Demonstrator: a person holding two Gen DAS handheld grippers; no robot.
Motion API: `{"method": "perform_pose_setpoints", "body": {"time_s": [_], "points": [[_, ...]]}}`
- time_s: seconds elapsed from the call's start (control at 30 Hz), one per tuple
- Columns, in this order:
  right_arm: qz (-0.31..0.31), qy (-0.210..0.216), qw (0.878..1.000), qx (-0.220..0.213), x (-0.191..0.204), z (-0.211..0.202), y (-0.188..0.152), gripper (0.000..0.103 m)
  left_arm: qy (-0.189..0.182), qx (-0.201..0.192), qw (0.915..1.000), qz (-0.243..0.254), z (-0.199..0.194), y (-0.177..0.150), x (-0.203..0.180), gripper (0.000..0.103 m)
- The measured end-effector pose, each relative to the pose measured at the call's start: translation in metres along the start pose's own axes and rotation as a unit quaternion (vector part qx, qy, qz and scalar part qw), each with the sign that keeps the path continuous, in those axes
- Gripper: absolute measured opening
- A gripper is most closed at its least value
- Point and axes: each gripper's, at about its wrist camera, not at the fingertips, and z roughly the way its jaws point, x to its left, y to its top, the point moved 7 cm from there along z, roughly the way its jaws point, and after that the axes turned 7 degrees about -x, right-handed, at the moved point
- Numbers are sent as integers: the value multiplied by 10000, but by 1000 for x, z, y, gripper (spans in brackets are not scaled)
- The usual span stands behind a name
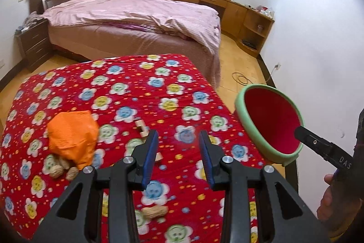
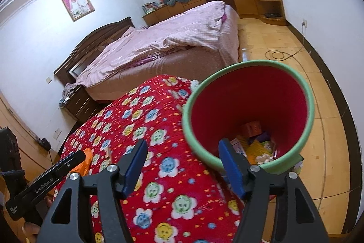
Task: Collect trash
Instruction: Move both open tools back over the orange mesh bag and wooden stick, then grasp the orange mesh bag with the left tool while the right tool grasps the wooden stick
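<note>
**A:** What's left to collect?

**B:** On the table (image 1: 127, 74), near left, there's a crumpled orange bag (image 1: 72, 138) with a few peanuts (image 1: 63, 170) tucked against its near edge. One more peanut (image 1: 154, 212) lies close in, under the left tool (image 1: 179, 133), and some small pale wooden bits (image 1: 142, 128) sit just past its left finger.

**A:** How would the bag handle?

**B:** My guess is it's thin, light and soft, so it will collapse when pinched. I'd grab a raised fold near the top rather than the flat side. The peanuts look stiff, rounded and brittle, so they'd likely roll or crack. Take each across its narrow waist with a gentle squeeze.

**A:** And the left tool?

**B:** It's partly open and holds nothing. It hangs above the cloth between the bag and the bin, touching neither.

**A:** Where's the bin?

**B:** The green bin (image 1: 254, 136) with the red inside is off the table's right edge, its mouth tipped towards the table. There are already wrappers (image 2: 254, 145) in the bottom.

**A:** What about the right tool?

**B:** The right tool (image 2: 183, 142) is spread wide. One finger reaches inside the near rim and the other stays outside. I can't tell whether either finger actually presses on the wall.
</note>
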Motion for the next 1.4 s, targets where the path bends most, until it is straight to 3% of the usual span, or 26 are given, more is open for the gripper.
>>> {"method": "perform_pose_setpoints", "body": {"time_s": [0.5, 0.7, 0.9, 1.23, 1.4], "points": [[-331, 277, 9986, 306, 64, 22, -24, 75, 550, 93, 9983, -183, -10, -9, 76, 40], [-410, 280, 9980, 396, 80, 30, -31, 76, 817, 213, 9961, -237, -2, -19, 106, 56], [-471, 295, 9969, 552, 91, 41, -41, 76, 973, 444, 9939, -274, 16, -31, 129, 57], [-501, 243, 9953, 787, 97, 63, -51, 77, 1232, 677, 9899, 187, 52, -30, 143, 57], [-542, 217, 9945, 875, 99, 73, -54, 77, 1164, 759, 9901, 206, 69, -25, 148, 57]]}}
